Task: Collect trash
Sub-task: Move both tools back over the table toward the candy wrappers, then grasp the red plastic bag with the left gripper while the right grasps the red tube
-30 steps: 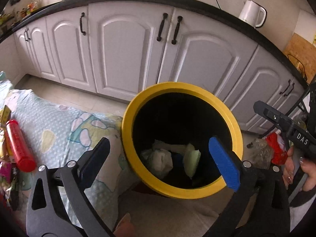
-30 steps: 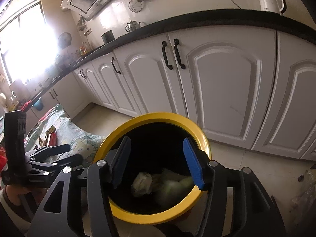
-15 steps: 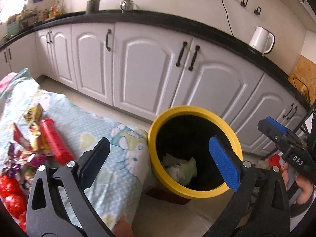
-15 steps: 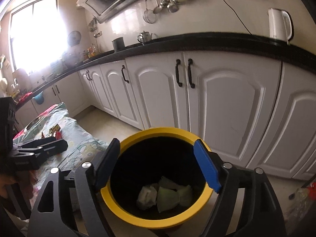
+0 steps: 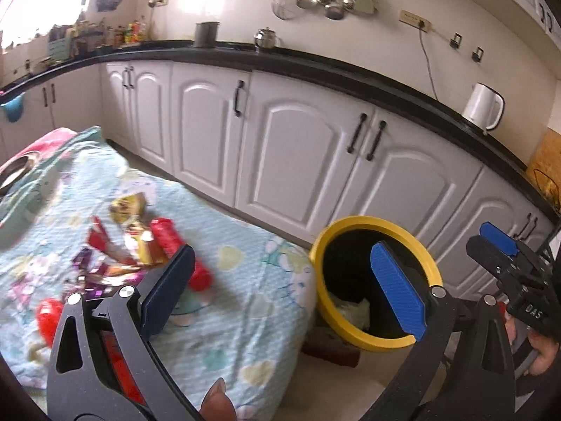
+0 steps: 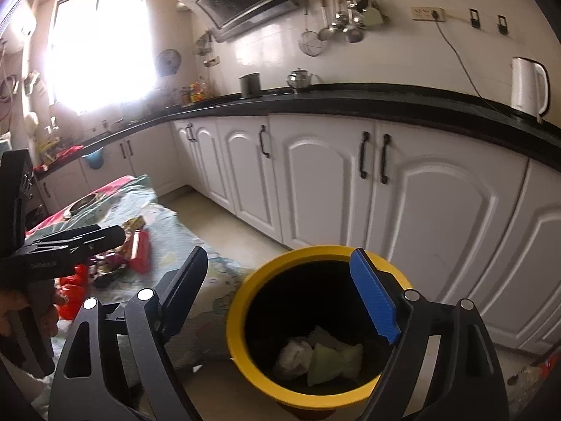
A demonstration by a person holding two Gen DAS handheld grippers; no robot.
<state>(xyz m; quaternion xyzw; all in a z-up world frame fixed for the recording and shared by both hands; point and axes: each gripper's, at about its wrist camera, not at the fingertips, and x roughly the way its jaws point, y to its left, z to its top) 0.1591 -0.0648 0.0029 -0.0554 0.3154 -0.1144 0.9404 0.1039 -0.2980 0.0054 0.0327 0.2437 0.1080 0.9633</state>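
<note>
A yellow-rimmed black bin (image 5: 426, 263) stands on the floor beside a low table under a light blue cloth (image 5: 252, 280); it also shows in the right wrist view (image 6: 242, 301). Crumpled white and green trash (image 6: 317, 354) lies inside it. Wrappers and a red tube (image 5: 168, 238) lie in a pile on the cloth. My left gripper (image 5: 284, 287) is open and empty, above the cloth's right end. My right gripper (image 6: 277, 298) is open and empty, above the bin; it shows in the left wrist view (image 5: 498, 249) to the bin's right.
White cabinets (image 5: 305, 161) under a black counter run behind the bin. A white kettle (image 5: 482, 108) stands on the counter. A metal bowl (image 6: 84, 203) sits at the cloth's far end. A red object (image 5: 333, 352) lies on the floor by the bin's base.
Both grippers have risen and pulled back from the bin. The left view has swung left, bringing the wrapper pile on the cloth into sight. Both stay open and empty.
</note>
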